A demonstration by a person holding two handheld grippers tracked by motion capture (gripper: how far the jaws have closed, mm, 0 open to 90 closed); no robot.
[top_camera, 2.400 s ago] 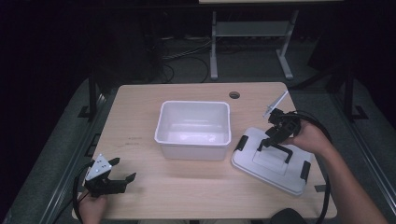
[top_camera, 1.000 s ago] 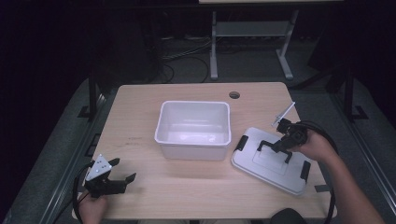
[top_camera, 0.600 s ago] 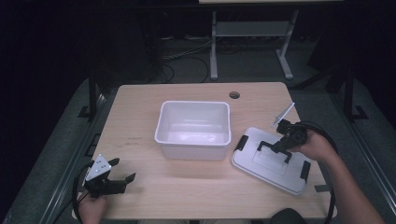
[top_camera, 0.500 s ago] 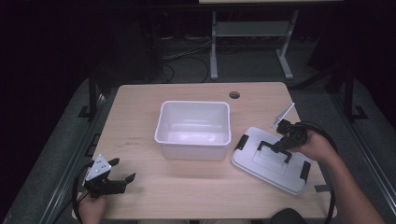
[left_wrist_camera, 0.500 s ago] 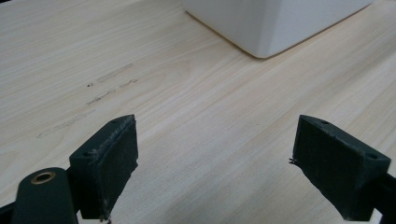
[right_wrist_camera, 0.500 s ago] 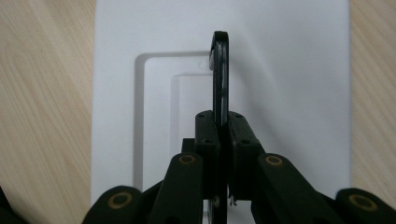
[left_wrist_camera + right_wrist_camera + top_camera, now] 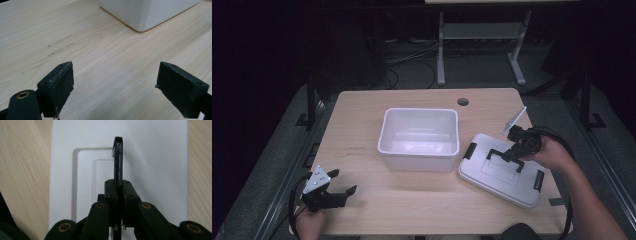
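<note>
White plastic is covering most of the right gripper view: the lid (image 7: 150, 157) is lying flat there, and the right gripper (image 7: 119, 185) is pinching its black handle (image 7: 118, 157) between fully closed fingers. The jaws have just been closing on that handle. From this close view the handle is showing only as a thin upright strip, and the lid's edges are running out of the picture below.

From the high view, the lid (image 7: 502, 170) is lying near the right edge of the counter (image 7: 362, 115), toward the front right corner, with black clips at its ends. The right gripper (image 7: 511, 151) is sitting on the handle (image 7: 504, 159) in the lid's middle, and the hand is covering part of it. An empty white tub (image 7: 421, 137) is standing in the middle of the counter, just beside the lid.

At the front left corner the left gripper (image 7: 343, 185) is resting with fingers wide open and nothing between them. The left gripper view is showing bare wood grain, some faint dark marks, and one corner of the tub (image 7: 147, 12), cut off by the top edge.

No writing is readable anywhere.
</note>
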